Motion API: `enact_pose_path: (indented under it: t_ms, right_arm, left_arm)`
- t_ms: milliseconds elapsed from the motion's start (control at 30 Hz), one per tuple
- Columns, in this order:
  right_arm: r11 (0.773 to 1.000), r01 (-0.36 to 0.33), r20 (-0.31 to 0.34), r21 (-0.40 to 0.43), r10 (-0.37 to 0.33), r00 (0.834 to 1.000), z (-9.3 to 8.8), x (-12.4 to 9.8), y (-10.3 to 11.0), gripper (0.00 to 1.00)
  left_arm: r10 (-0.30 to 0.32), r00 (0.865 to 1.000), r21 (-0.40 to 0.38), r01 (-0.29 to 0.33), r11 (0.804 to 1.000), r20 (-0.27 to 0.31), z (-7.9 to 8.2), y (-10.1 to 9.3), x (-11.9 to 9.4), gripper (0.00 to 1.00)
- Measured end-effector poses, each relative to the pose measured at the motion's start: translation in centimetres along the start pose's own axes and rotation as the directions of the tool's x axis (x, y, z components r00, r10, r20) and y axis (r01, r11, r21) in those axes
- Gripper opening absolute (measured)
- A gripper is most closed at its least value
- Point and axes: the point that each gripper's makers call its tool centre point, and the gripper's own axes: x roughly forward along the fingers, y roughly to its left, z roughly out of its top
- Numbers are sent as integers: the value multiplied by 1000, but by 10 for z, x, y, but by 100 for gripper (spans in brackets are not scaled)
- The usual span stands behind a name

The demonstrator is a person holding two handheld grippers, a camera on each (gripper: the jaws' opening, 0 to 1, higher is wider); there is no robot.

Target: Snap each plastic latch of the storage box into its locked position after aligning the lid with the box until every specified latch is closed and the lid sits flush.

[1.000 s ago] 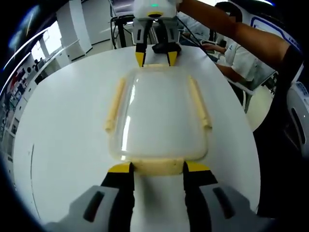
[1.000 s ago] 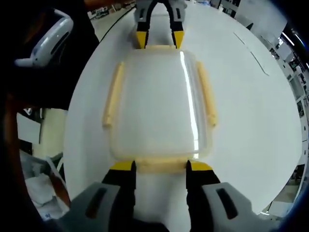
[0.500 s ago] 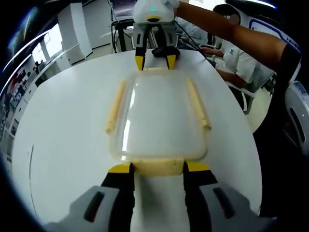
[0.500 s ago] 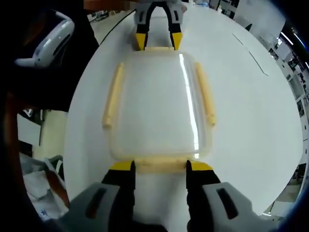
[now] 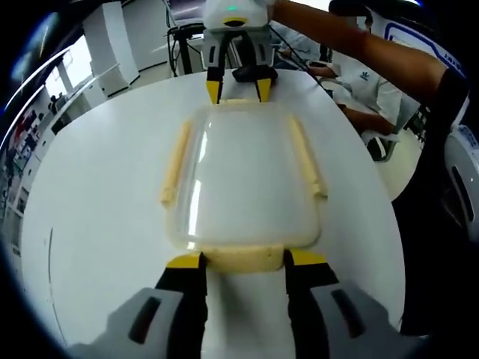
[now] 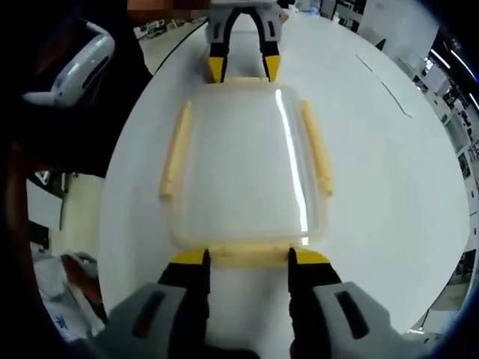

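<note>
A storage box with a clear lid (image 5: 243, 179) lies lengthwise on the white round table (image 5: 97, 194). Pale yellow latches run along its left side (image 5: 177, 161) and right side (image 5: 305, 157). My left gripper (image 5: 245, 260) is open, its yellow tips flanking the near end latch (image 5: 243, 258). At the far end, my right gripper (image 5: 233, 88) stands open astride the other end latch. In the right gripper view the same box (image 6: 243, 168) lies ahead. There my right gripper (image 6: 245, 258) brackets its near latch (image 6: 245, 256), and the left gripper (image 6: 243, 69) is at the far end.
A person's arm (image 5: 374, 52) reaches in from the upper right to the right gripper. Another person in a white shirt (image 5: 374, 90) sits past the table edge. A white rounded device (image 6: 75, 63) shows off the table's left side. Bare tabletop lies on both sides of the box.
</note>
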Motion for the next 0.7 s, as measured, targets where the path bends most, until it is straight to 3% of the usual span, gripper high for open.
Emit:
enact_pose_path:
  t_ms: [700]
  right_arm:
    - [1000,-7,62,-16,8,998,3,0,-3,34]
  left_arm:
    - [7,1000,-15,-6,1000,10,-3,-2,-4,35]
